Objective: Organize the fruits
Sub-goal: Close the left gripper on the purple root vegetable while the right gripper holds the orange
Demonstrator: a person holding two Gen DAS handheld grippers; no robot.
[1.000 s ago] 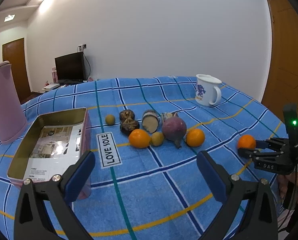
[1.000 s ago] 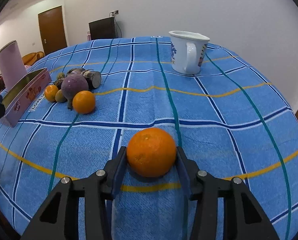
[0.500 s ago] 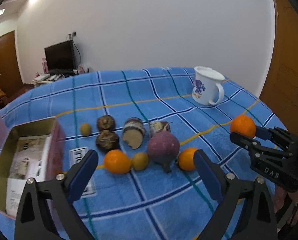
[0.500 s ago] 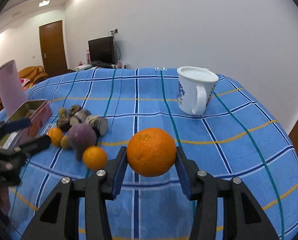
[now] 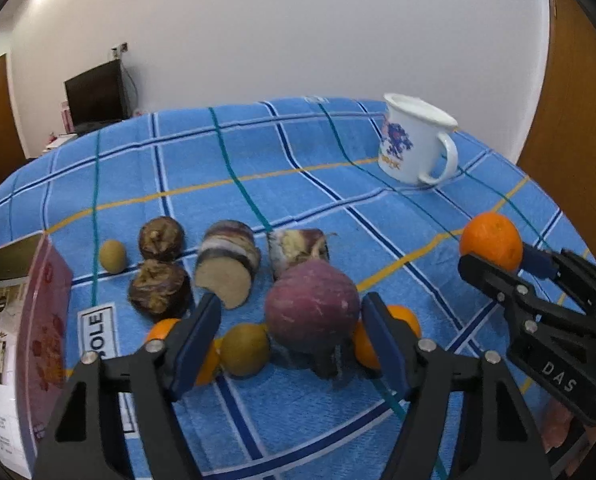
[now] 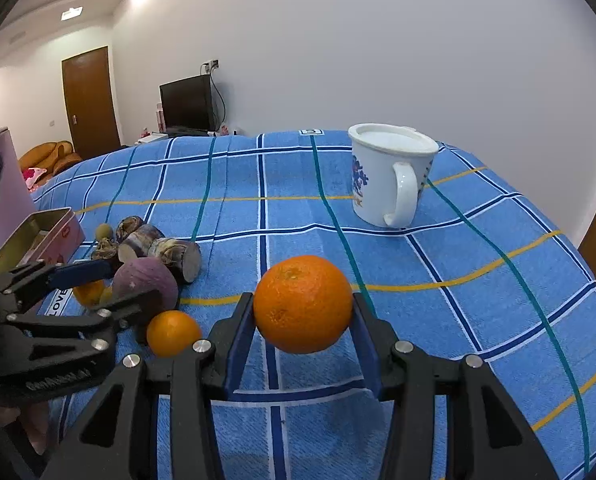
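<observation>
Blue plaid cloth [image 5: 298, 184] over counter, white wall, TV [image 6: 185, 102] at back. White mug [image 6: 386, 176] far right, tin box [image 5: 13, 320] left. Right gripper [image 6: 302, 336] fingers clamped on orange [image 6: 302, 303], lifted. Left gripper [image 5: 293, 336] fingers half-open, just been closing, straddling purple fruit [image 5: 312, 308]; contact unclear.

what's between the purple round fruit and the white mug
Only bare blue checked tablecloth lies between the purple round fruit and the white mug, clearest in the right wrist view.
</observation>
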